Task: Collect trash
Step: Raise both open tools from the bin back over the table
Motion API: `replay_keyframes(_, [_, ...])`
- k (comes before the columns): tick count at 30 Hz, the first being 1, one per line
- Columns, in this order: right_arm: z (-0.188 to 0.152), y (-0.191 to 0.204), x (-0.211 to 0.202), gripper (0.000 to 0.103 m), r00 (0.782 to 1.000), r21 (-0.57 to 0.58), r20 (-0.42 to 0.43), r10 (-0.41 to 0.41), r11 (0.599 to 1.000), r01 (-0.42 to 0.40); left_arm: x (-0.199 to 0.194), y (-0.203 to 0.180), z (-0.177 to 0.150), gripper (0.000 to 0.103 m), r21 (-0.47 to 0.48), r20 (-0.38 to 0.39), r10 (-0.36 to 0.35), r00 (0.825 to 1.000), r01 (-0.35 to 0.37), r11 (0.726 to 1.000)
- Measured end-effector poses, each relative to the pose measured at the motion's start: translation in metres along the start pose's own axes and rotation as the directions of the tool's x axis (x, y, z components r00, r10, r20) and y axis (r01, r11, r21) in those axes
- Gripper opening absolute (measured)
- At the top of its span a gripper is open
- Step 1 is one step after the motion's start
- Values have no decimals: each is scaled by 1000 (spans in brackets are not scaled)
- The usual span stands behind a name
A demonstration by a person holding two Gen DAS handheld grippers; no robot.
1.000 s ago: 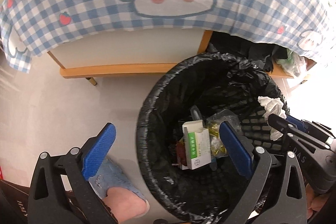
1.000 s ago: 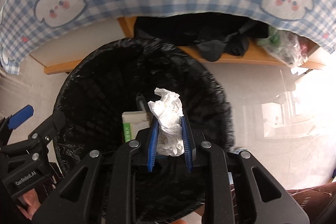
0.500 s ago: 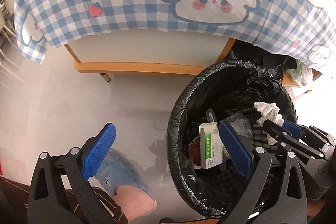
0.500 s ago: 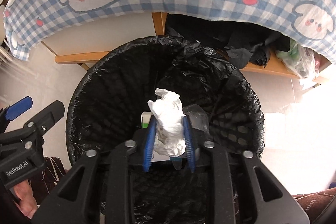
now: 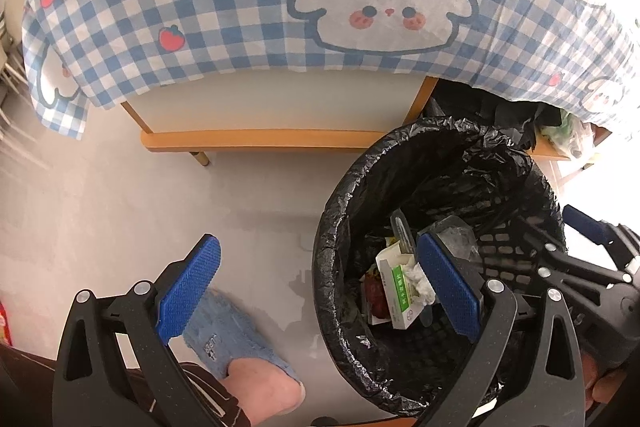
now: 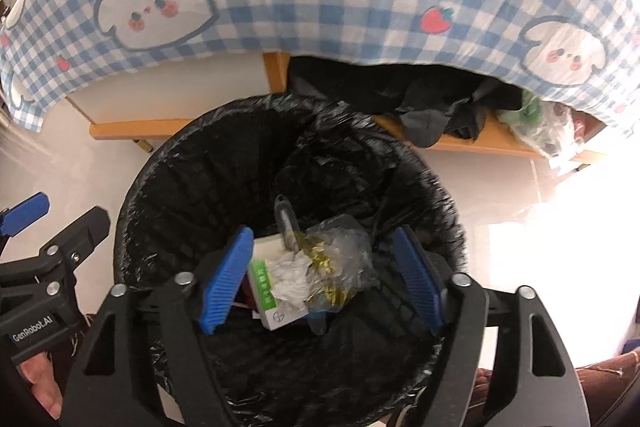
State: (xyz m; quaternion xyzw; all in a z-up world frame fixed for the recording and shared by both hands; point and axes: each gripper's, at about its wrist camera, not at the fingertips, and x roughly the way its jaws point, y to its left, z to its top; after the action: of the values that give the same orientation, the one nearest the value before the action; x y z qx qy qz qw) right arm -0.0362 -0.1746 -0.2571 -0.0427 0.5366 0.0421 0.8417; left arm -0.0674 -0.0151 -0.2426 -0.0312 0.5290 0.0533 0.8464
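Note:
A black-lined trash bin [image 5: 348, 211] [image 6: 168, 187] stands on the floor by the table. Inside lie a white-and-green box [image 5: 398, 287] [image 6: 266, 283], a crumpled white tissue [image 6: 290, 273] [image 5: 420, 281], and a clear wrapper [image 6: 340, 255]. My right gripper [image 6: 322, 275] is open over the bin, empty, directly above the tissue. My left gripper [image 5: 318, 285] is open and empty, its right finger over the bin's left rim, its left finger over the floor.
A table with a blue checked cloth [image 5: 320, 7] and wooden frame [image 5: 260, 139] stands behind the bin. Dark clothes [image 6: 420, 99] and a plastic bag [image 6: 548, 123] lie on its lower shelf. A foot in a blue slipper [image 5: 236, 343] is left of the bin.
My right gripper has opened and the tissue has dropped into the bin onto the box. My left gripper has shifted left, still open.

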Motion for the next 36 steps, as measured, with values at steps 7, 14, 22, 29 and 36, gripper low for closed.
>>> replay_keyframes(7, [14, -20, -30, 95, 996, 31, 67, -58, 998, 56, -22, 2, 14, 97, -2, 25, 7, 1000, -7, 1000])
replay_keyframes(14, [28, -31, -69, 95, 987, 48, 144, -71, 997, 65, -61, 3, 31, 97, -14, 60, -6, 998, 7, 1000])
replay_keyframes(22, [59, -45, -134, 95, 961, 55, 271, -50, 998, 37, -112, 6, 57, 97, -19, 106, -13, 994, 15, 1000])
replay_keyframes(29, [98, -63, -164, 95, 947, 53, 322, -12, 999, -5, -151, 7, 94, 97, -30, 162, -30, 986, 35, 999])
replay_keyframes(36, [152, -68, -179, 95, 927, 30, 374, 8, 999, -21, -157, 5, 143, 97, -28, 169, -39, 985, 44, 999])
